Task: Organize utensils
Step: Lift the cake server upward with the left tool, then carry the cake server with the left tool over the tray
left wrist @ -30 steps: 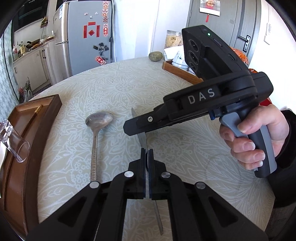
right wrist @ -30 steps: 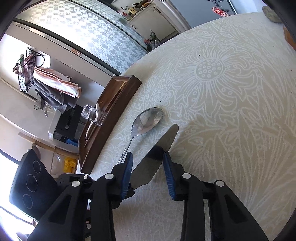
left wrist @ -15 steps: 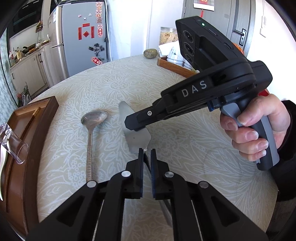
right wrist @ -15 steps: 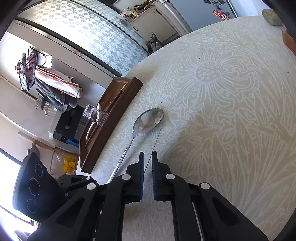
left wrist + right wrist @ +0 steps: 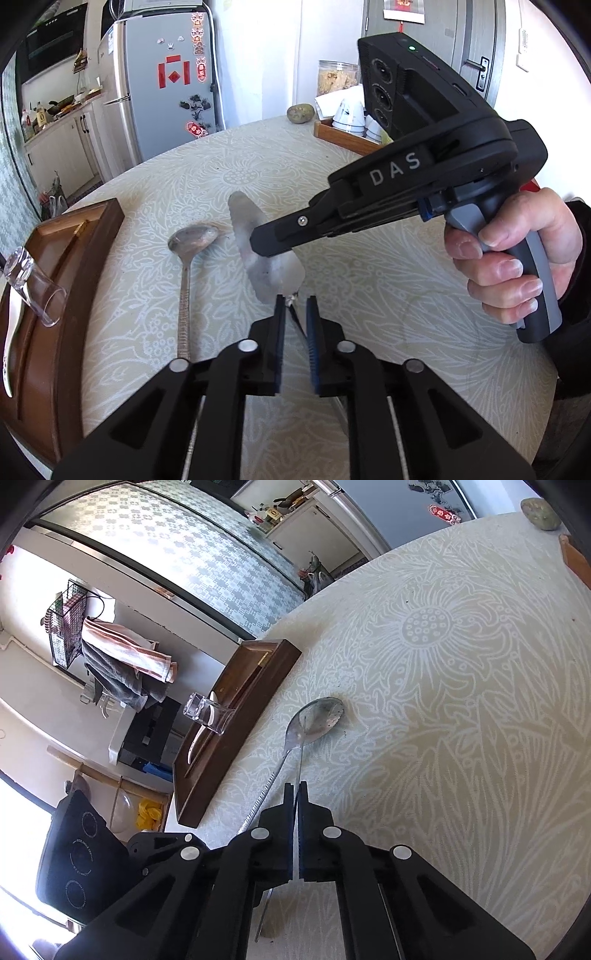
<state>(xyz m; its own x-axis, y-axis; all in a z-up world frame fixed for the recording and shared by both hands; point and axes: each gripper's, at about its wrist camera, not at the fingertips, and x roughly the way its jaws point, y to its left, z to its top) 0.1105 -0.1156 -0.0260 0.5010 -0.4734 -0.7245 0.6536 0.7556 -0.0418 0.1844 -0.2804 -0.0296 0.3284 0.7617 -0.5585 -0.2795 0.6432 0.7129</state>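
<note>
Counter edge curves along the left of the left wrist view, where a dark wooden tray sits at the rim with a clear glass lying on it. A spoon lies just beside the tray, bowl pointing away. Open patterned surface extends beyond it toward a second tray of white cups at the far edge. The left claw has its jaws parting, with the knife handle between them; the pads do not press it. The right claw, borne by the right hand, is clamped on the knife blade, which is raised off the counter.

Right wrist view: the right claw is closed on the blade, seen edge-on and overlapping the spoon. The tray lies at the counter rim to the left; wide clear surface lies to the right.
</note>
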